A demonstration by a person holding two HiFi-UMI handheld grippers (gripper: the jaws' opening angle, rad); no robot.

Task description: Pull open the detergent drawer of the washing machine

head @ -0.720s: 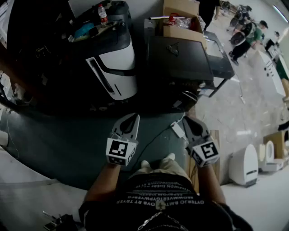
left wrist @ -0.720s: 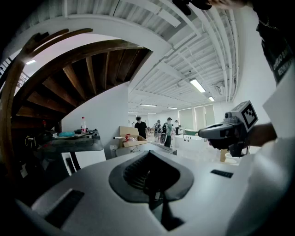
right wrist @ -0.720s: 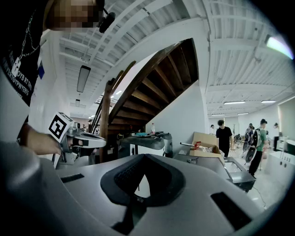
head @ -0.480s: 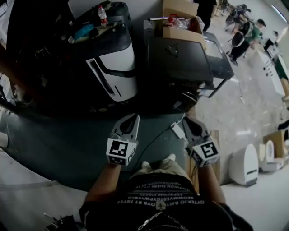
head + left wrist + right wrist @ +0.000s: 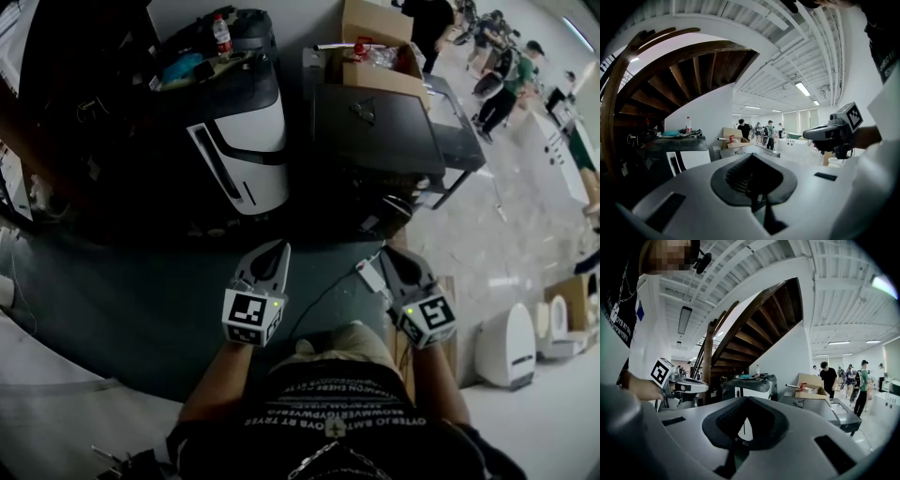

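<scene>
Claws both closed and empty: left claw (image 5: 278, 248) and right claw (image 5: 389, 253) sit at lower centre, well short of what I take for the washing machine (image 5: 375, 127), the dark flat-topped unit up-frame of my right claw, the nearer one. Its drawer I cannot pick out; the cardboard box (image 5: 380, 73) on top holds red and clear oddments.
</scene>
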